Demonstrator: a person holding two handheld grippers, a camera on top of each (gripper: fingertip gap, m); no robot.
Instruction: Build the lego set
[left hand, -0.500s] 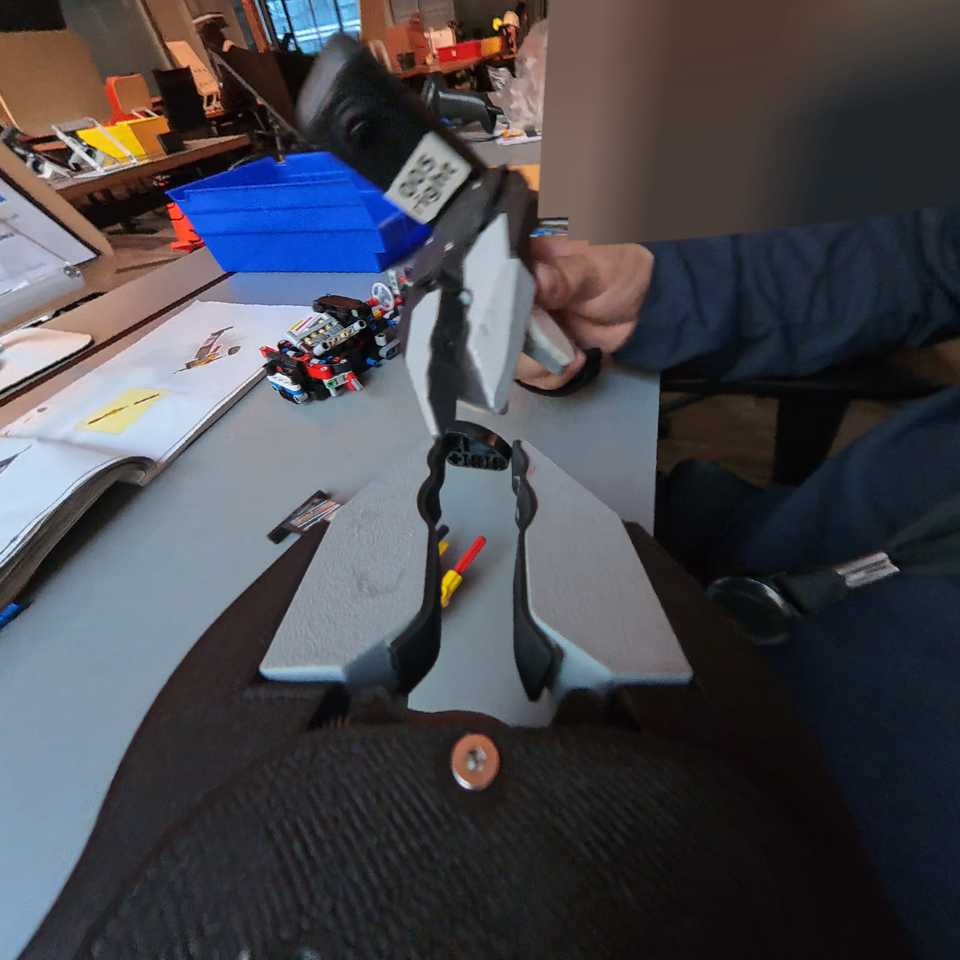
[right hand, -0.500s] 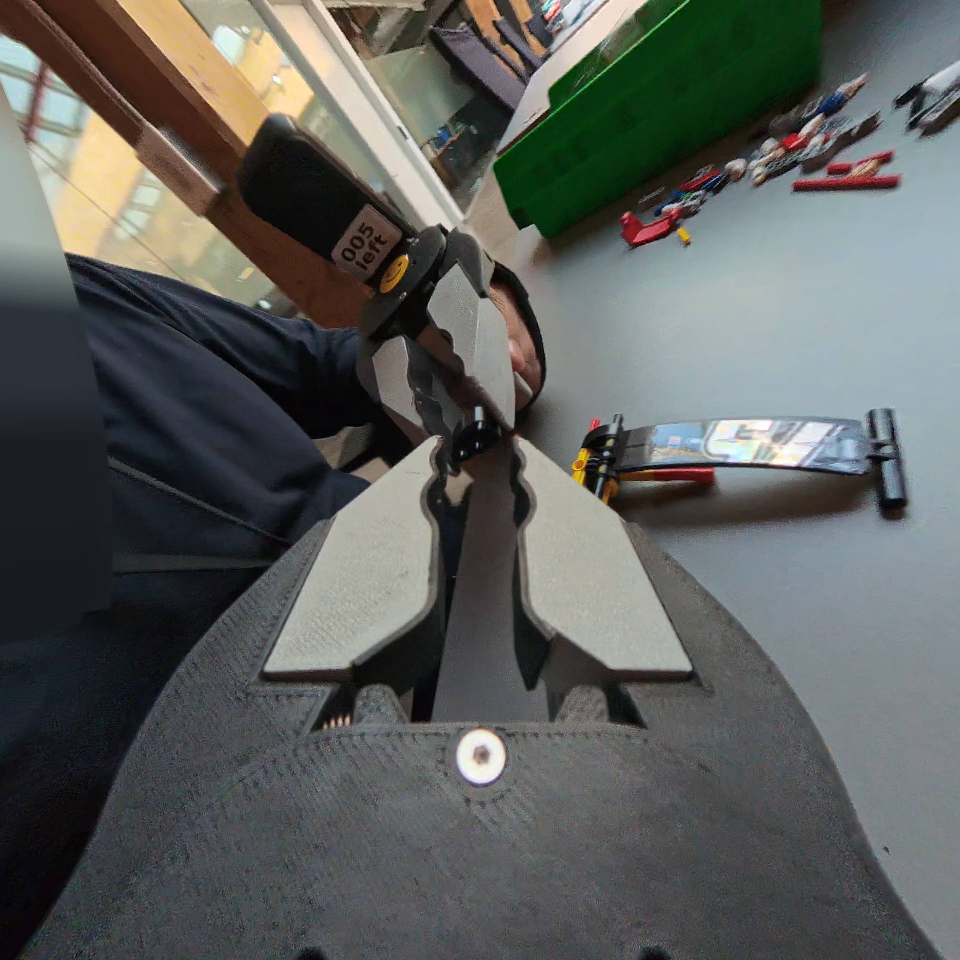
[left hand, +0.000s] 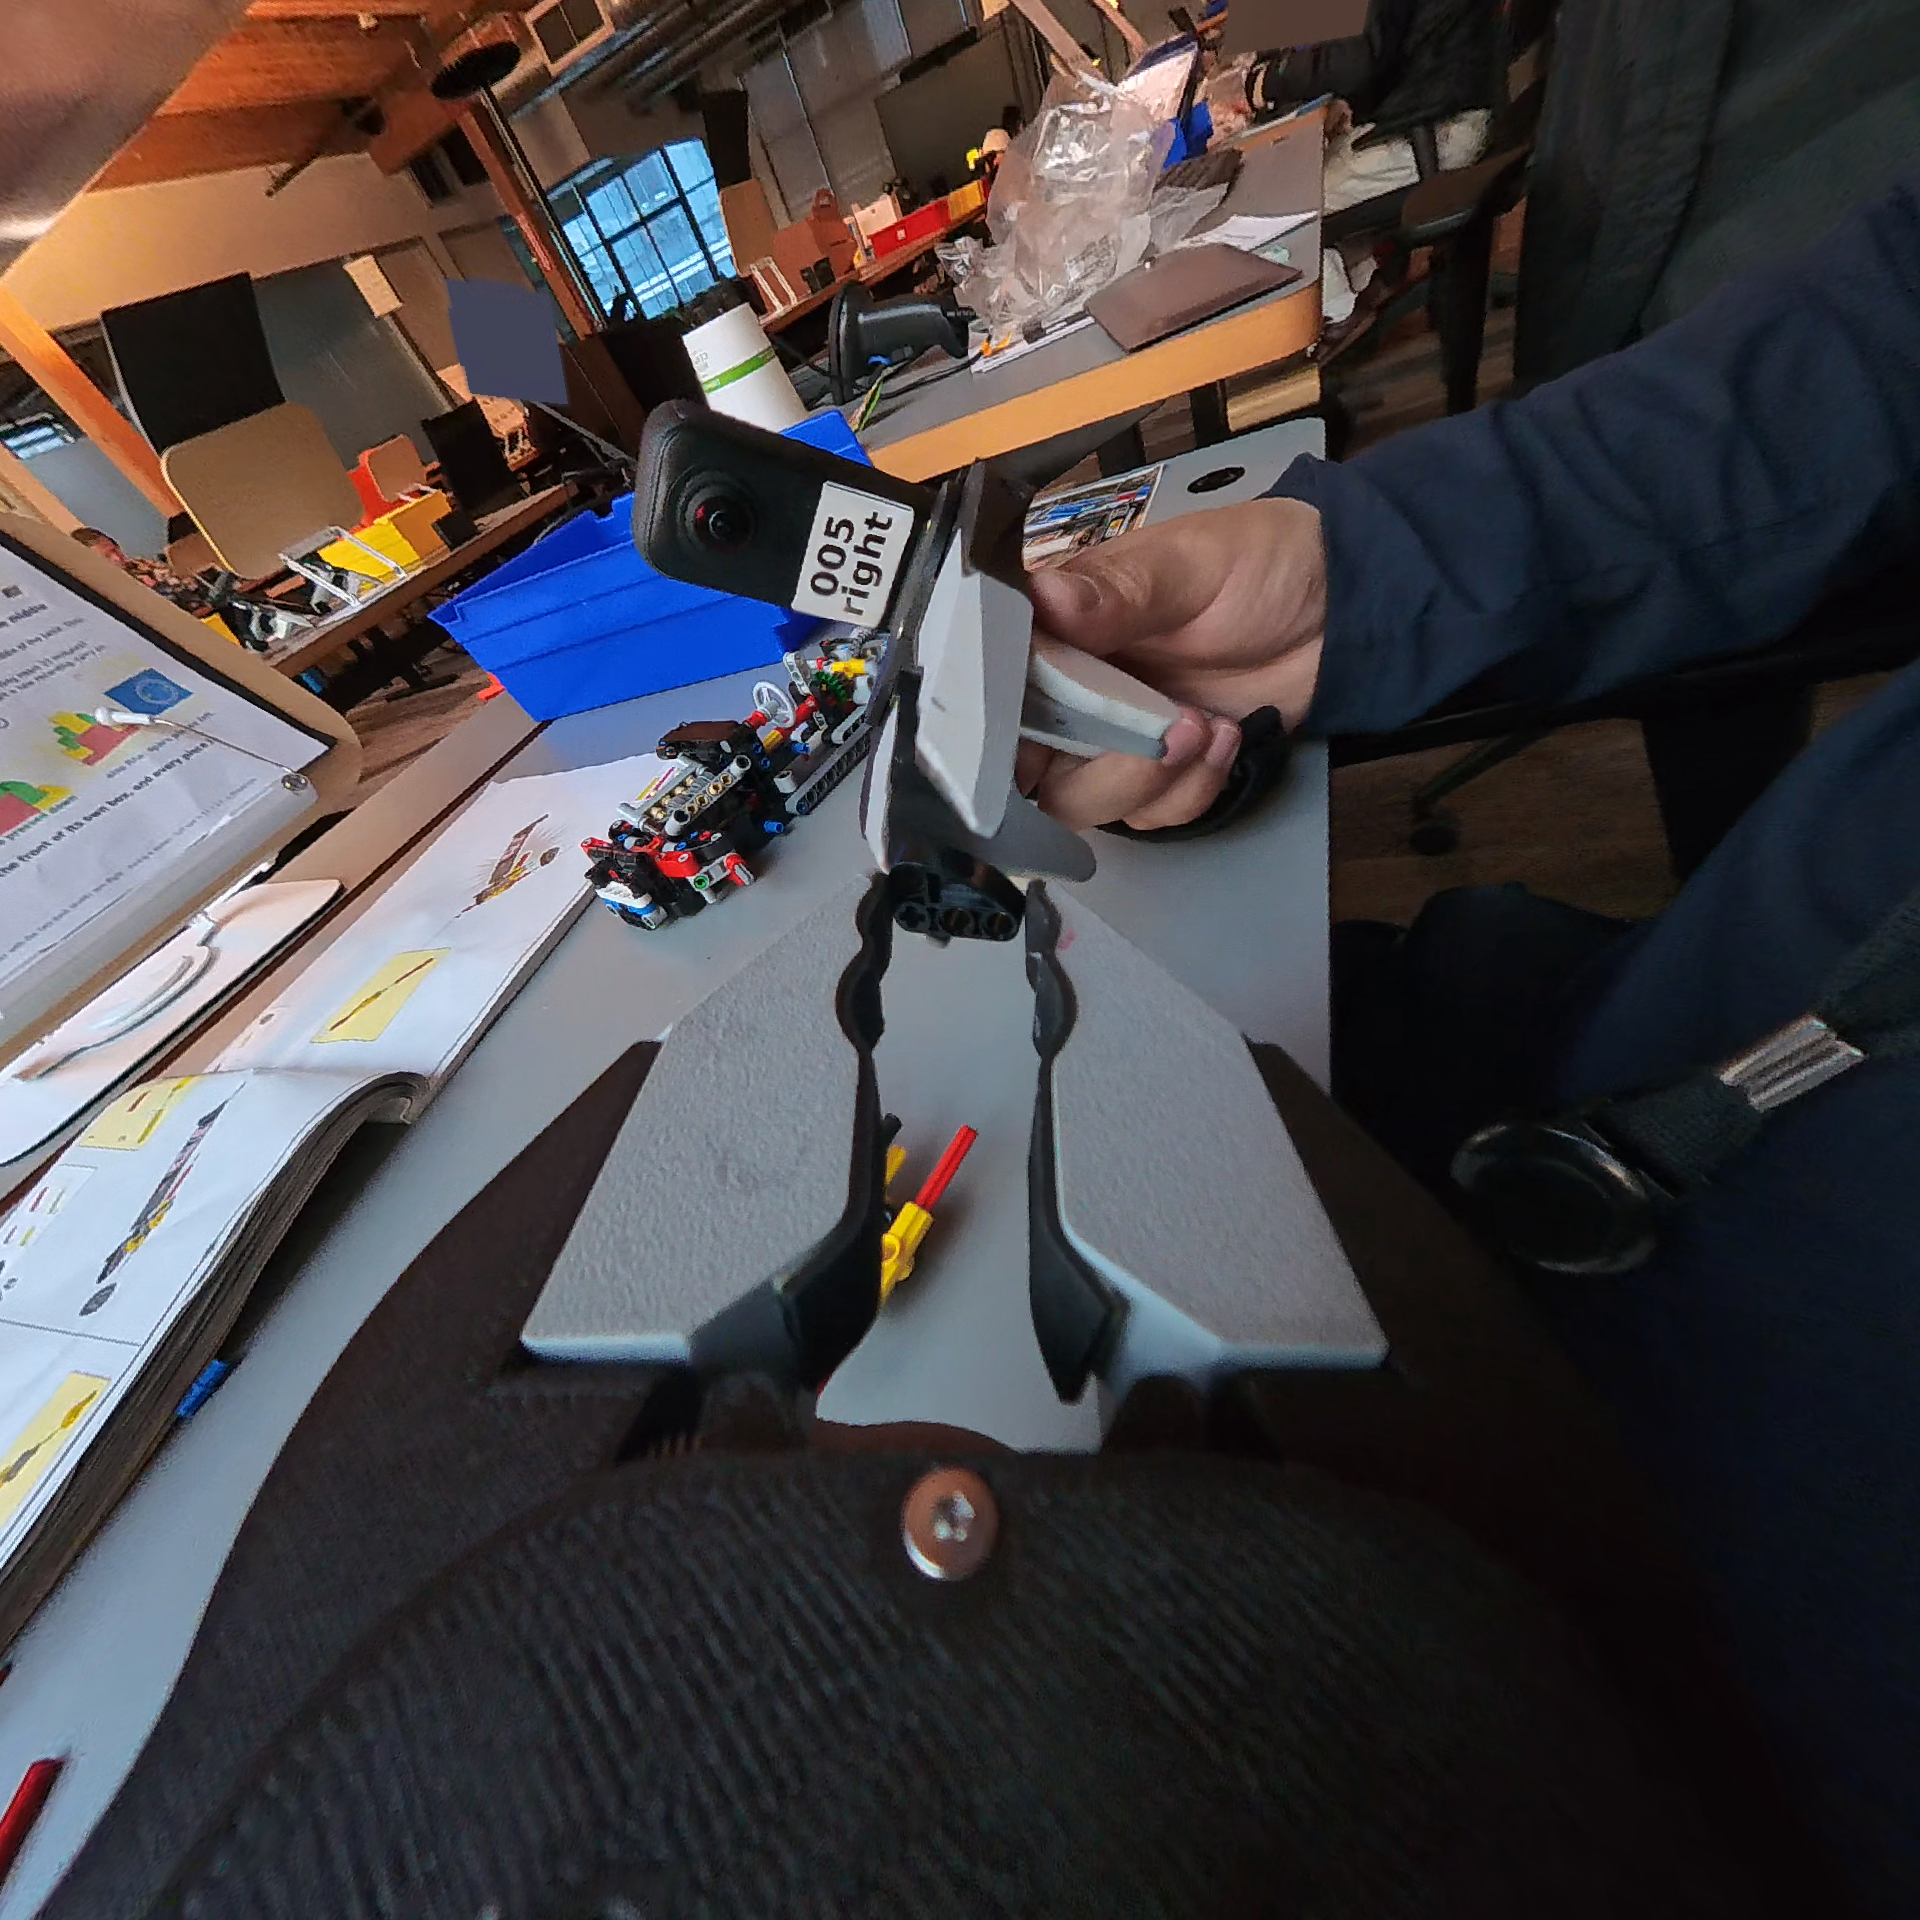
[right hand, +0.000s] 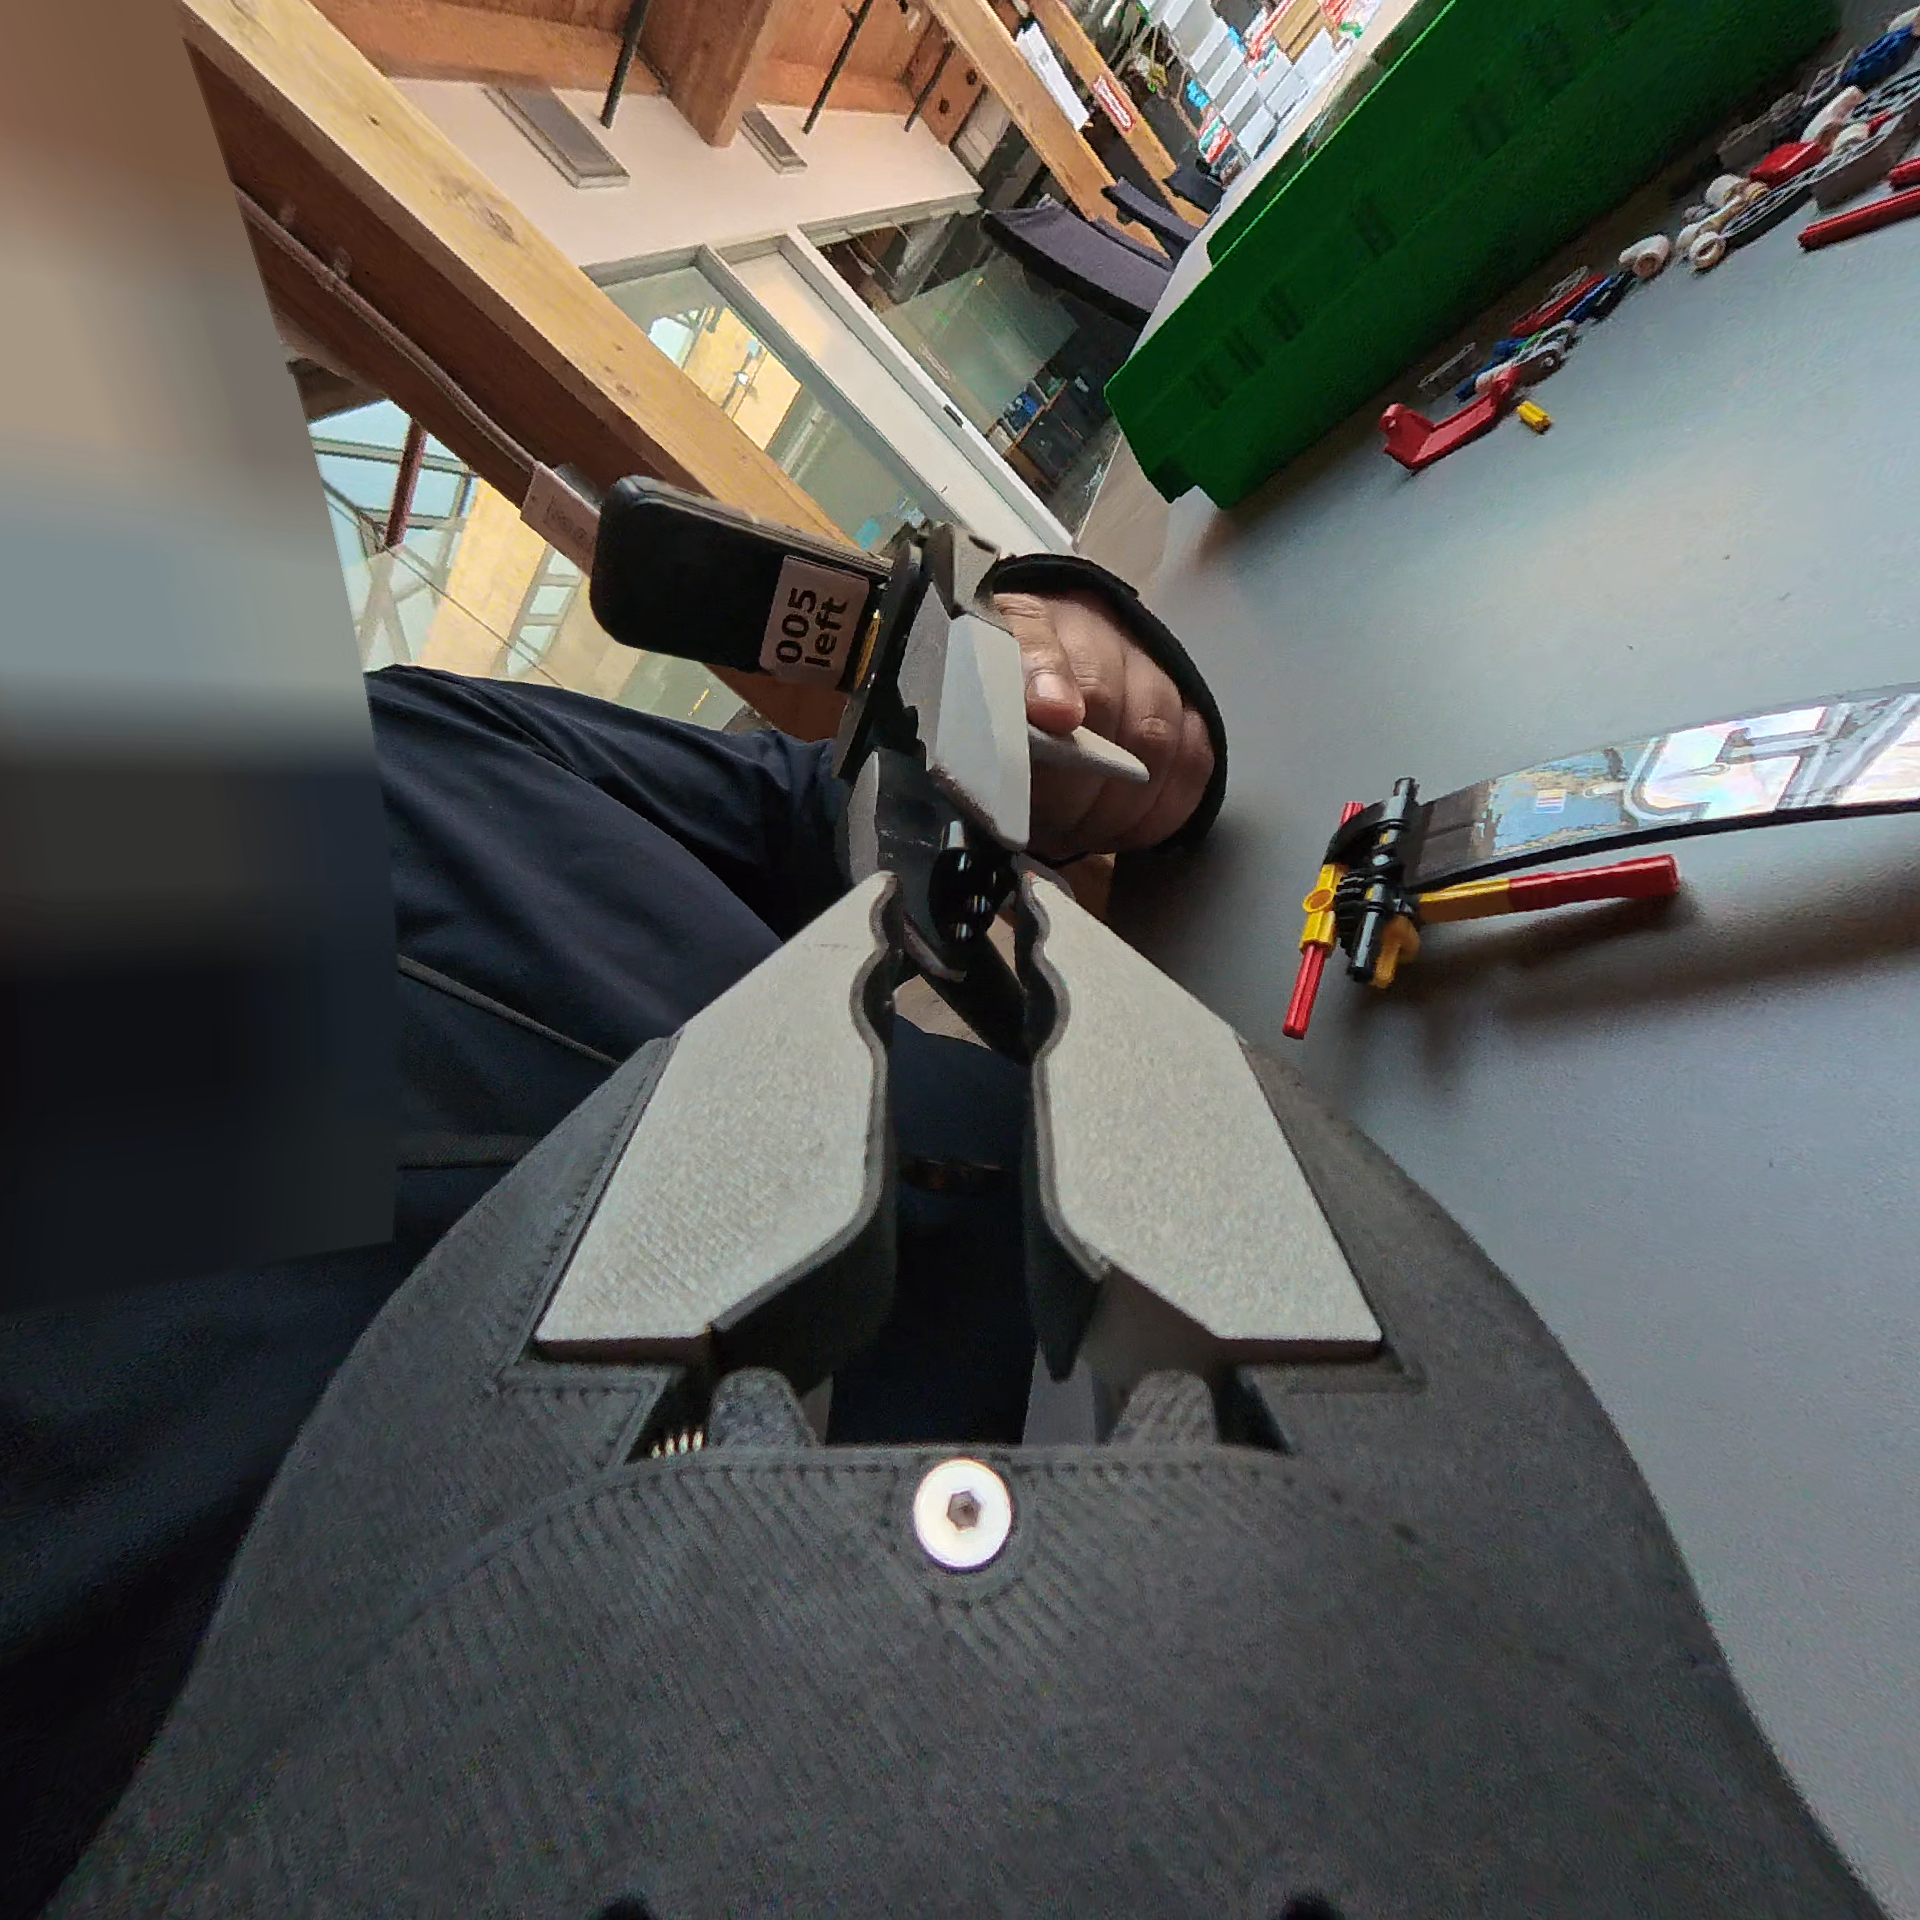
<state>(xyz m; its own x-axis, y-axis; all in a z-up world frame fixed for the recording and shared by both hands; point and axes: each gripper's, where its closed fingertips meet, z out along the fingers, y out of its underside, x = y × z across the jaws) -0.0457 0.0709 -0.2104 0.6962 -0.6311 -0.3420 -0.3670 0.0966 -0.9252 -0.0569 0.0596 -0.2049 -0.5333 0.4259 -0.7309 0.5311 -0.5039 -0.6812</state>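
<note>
Between the left gripper's (left hand: 956, 914) two dark fingertips, in the left wrist view, sits a short black plastic beam with three round holes (left hand: 956, 914), held crosswise in the air above the grey table (left hand: 665, 997); both pads press on its ends, so that claw is pinching it. The right gripper (left hand: 935, 852) comes down from above, its tips right at the beam's upper edge. A hand (left hand: 1164, 665) in a dark blue sleeve wraps its grip and squeezes the pale trigger. Behind on the table stand a half-built black and red brick vehicle (left hand: 707, 821), an open instruction booklet (left hand: 343, 1029) and a blue plastic bin (left hand: 613, 613).

Seen from the right wrist view, the right gripper (right hand: 961, 925) has its fingertips on either side of the same beam (right hand: 961, 899), but whether they press on it cannot be told. The left gripper (right hand: 935, 821) reaches in from beyond, its hand (right hand: 1122, 727) curled round the handle. Beside them on the table lies a small yellow, red and black axle assembly (right hand: 1371, 914) against a printed strip (right hand: 1662, 769); a green bin (right hand: 1455, 239) stands farther off.

That beam looks light, stiff and smooth, likely slippery; its short ends offer the surest hold.
</note>
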